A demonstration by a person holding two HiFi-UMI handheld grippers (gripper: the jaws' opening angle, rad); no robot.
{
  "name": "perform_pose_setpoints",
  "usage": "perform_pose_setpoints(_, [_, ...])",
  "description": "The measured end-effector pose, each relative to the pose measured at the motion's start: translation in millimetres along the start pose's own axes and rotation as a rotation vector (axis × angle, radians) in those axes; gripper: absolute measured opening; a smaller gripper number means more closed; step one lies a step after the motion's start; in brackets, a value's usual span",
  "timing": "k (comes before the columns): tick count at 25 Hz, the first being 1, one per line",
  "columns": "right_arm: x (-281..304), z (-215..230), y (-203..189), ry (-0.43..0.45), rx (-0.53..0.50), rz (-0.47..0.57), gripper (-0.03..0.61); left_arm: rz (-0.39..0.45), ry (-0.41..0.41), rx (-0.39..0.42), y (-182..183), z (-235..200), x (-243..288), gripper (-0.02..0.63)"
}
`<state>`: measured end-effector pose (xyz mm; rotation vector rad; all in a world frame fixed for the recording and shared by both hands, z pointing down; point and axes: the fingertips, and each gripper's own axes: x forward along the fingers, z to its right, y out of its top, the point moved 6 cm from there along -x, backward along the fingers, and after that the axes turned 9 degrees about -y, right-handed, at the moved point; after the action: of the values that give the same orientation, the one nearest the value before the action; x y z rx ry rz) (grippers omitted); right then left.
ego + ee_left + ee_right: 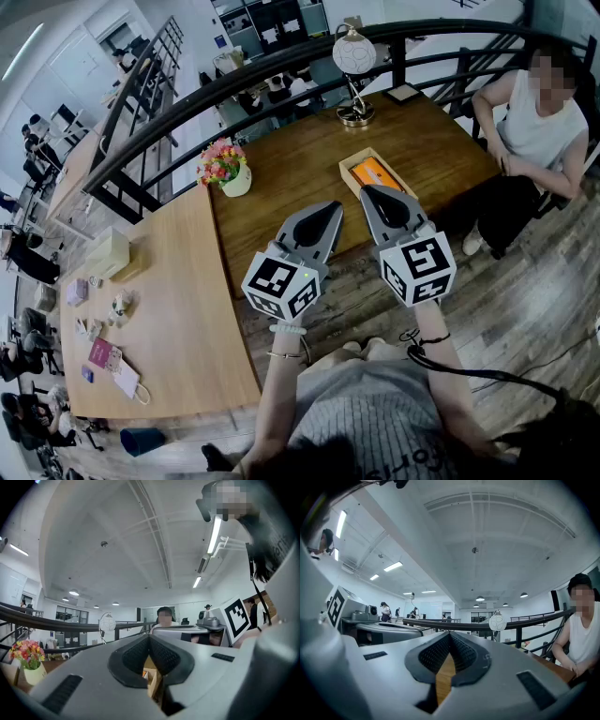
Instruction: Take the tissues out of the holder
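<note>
The dark wooden table filled the middle of the head view, with a seated person at its right end. Over its near edge hovered the left gripper and right gripper — both clenched on nothing. Just past the right one's tips lay the wooden holder, with orange tissues inside.

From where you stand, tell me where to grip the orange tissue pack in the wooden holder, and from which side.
Grip the flat orange tissue pack across its narrow width, coming straight down from above. The shallow wooden holder is open-topped but its walls fence the pack's sides, so a side approach looks blocked. The right gripper is nearest; open its shut fingers first.
</note>
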<state>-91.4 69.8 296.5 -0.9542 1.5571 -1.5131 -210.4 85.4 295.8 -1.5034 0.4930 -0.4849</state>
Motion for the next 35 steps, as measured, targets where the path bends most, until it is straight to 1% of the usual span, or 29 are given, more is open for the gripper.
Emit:
perform_pose_setpoints(7, [-1,7,0,0.0,0.003,-0.002,0.012,-0.008,-0.014,-0.009,-1,4,10,0.008])
perform_pose_setpoints(13, [2,10,-7,0.002,0.007,-0.017,0.012,-0.015,0.002,-0.02,-5,-1,10,0.008])
perform_pose_setpoints(19, [0,17,-18,0.001,0.012,-0.064,0.012,-0.026,0.002,-0.045,-12,-2,17,0.008])
perform_pose_setpoints(22, [-8,26,-23,0.007,0.039,-0.087,0.012,-0.033,-0.004,-0.07,-19,6,25,0.008])
perform_pose_setpoints(25, [-18,38,-28,-0.006,0.07,-0.115,0.012,-0.048,-0.014,-0.092,-25,16,34,0.008])
perform_pose_setpoints(29, [-30,57,-41,-0.018,0.085,-0.159,0.012,-0.05,-0.024,-0.122,-38,30,49,0.008])
perform_pose_setpoints(32, [-26,64,-44,-0.003,0.084,-0.161,0.012,-0.063,-0.015,-0.128,-45,33,52,0.008])
perform_pose_setpoints(35, [-22,70,-38,0.015,0.076,-0.158,0.012,-0.063,-0.004,-0.127,-41,34,55,0.008])
